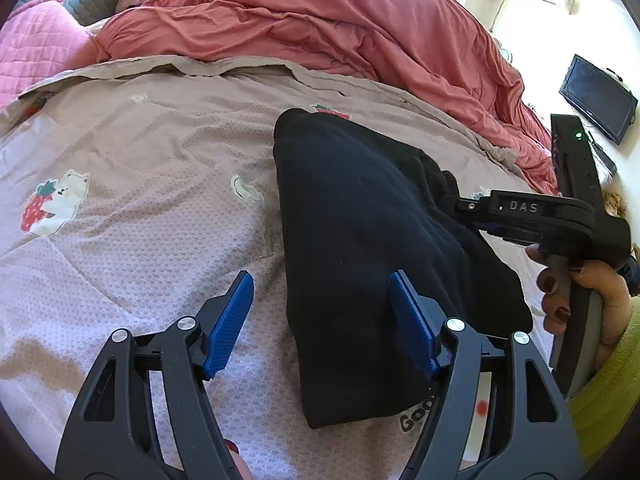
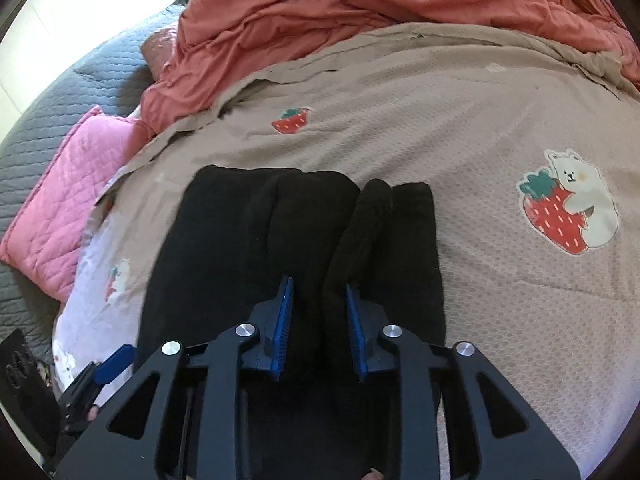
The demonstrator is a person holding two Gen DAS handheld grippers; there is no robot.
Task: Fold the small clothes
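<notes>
No boxes or baskets in view; the black garment [image 1: 360,248] lies straight on the strawberry-print bedspread [image 1: 140,208], on the near part of the bed. Red duvet [image 1: 304,28] bunched behind it, pink pillow [image 1: 36,52] off to the far side.

Garment is partly folded into a long slab. In the left wrist view its long axis runs from near the camera away toward the duvet, narrow end nearest. In the right wrist view a raised fold ridge runs lengthwise up the middle.

Left gripper [image 1: 322,304]: jaws wide apart, one pad over the bedspread, the other over the garment's edge, gripping nothing.

Right gripper [image 2: 319,316]: jaws narrowed around the ridge of cloth; can't tell if the pads actually pinch it.
</notes>
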